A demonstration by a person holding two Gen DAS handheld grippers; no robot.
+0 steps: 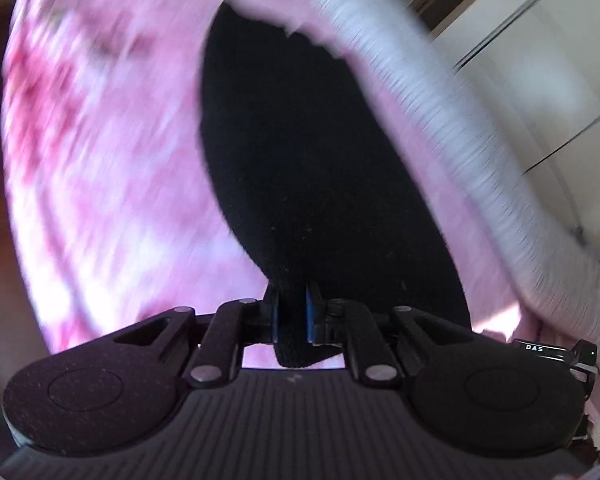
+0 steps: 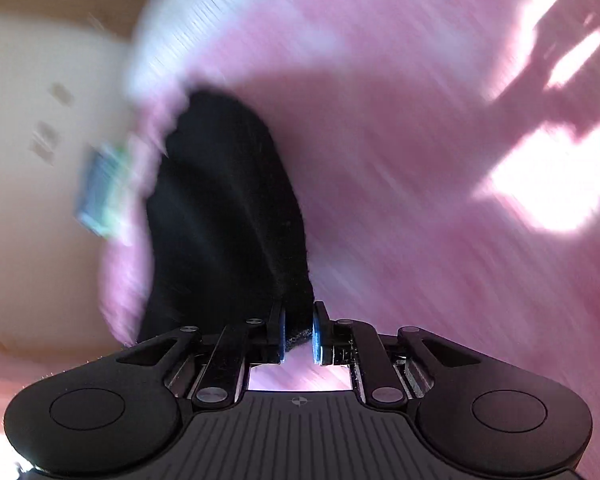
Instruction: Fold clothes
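Black knit fabric, a soft dark garment (image 1: pixel 300 152), is pinched at its edge by both handheld grippers and hangs stretched out ahead of them. On the left gripper (image 1: pixel 292 316) the blue-padded jaws are nearly closed, with a fold of the black cloth clamped between them. On the right gripper (image 2: pixel 299 336) the jaws stand a little wider, yet a dark edge of the same garment sits between the pads, so it appears gripped there as well. Behind the black piece, and wrapping around it, is a pink garment (image 2: pixel 380 160) with a pale ribbed band (image 1: pixel 440 128) along one edge; whether the two are one item or separate pieces cannot be told through the blur. Everything beyond the tools is streaked, which suggests quick movement. To fold well from here, both grips should stay firm and level so the edge remains taut, and the cloth should come down flat before either side lets go. A small green and blue tag (image 2: pixel 100 188) shows near the black edge. Cream cabinet doors (image 1: pixel 540 60) stand in the background, well apart, and the loose pink cloth is the likeliest thing to get caught up in a fold.
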